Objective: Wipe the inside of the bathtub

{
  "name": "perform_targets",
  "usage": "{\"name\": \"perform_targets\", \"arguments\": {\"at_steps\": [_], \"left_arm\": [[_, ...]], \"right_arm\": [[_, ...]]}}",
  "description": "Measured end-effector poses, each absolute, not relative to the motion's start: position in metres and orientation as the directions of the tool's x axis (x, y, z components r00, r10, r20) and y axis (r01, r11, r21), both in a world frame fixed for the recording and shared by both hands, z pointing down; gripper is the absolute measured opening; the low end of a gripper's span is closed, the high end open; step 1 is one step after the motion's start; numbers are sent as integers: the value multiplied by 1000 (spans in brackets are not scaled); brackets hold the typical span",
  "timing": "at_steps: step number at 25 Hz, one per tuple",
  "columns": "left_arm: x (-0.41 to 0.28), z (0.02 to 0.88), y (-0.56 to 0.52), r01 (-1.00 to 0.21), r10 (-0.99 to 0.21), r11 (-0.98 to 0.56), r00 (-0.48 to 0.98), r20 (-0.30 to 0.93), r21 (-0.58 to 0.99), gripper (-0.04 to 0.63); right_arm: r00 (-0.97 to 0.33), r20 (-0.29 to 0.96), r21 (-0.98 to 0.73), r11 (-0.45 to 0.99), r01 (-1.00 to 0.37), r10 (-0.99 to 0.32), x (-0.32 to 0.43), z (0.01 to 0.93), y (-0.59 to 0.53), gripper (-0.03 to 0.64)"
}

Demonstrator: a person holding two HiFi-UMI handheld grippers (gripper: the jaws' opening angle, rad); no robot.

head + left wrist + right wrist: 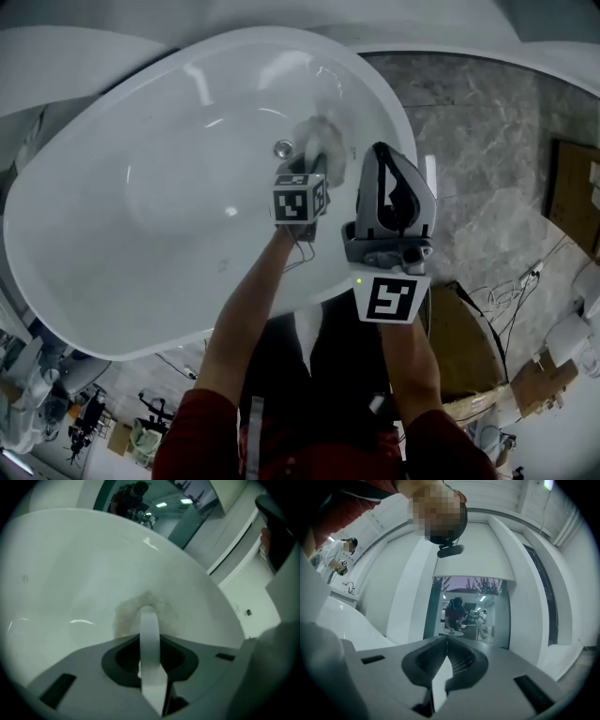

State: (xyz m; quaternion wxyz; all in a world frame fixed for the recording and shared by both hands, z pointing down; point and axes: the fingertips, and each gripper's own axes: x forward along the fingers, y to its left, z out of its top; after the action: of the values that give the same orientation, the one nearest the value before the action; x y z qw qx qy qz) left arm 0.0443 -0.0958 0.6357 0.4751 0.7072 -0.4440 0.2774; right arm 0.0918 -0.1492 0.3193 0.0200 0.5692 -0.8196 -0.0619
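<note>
Fingers pinch cloth — blurred in head view.

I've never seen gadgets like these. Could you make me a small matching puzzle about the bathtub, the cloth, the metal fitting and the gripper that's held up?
Things:
1. white oval bathtub
2. pale fuzzy cloth
3. round metal drain fitting
4. right gripper

Places or states:
A. shut on nothing, pointing upward
B. inside the tub, just beside the cloth
C. pinched in the left gripper, against the tub's inner wall
D. standing on the grey marbled floor

Pairs: 1-D, 2-C, 3-B, 4-A.
</note>
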Motion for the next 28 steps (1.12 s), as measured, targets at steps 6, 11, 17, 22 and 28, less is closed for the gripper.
{"name": "perform_targets", "arguments": {"at_steps": [6, 11, 17, 22, 28], "left_arm": [[48, 536, -125, -815, -499, -169, 556, 665, 555, 90], [48, 508, -151, -776, -547, -120, 573, 611, 620, 89], [58, 508, -180, -751, -566, -55, 566, 599, 658, 89], [79, 524, -200, -748, -553, -23, 563, 615, 664, 90], [86, 539, -204, -770, -553, 3, 531, 643, 638, 89]], "right_arm": [[-276, -120, 173, 253, -952, -954, 84, 255, -145, 12], [-249, -147, 184, 221, -958, -957, 84, 241, -150, 12], [-267, -142, 162, 244, -956, -953, 92, 247, -171, 12], [-308, -121, 152, 289, -945, -944, 104, 262, -195, 12], [-343, -104, 117, 331, -936, -933, 121, 278, -219, 12]]}}
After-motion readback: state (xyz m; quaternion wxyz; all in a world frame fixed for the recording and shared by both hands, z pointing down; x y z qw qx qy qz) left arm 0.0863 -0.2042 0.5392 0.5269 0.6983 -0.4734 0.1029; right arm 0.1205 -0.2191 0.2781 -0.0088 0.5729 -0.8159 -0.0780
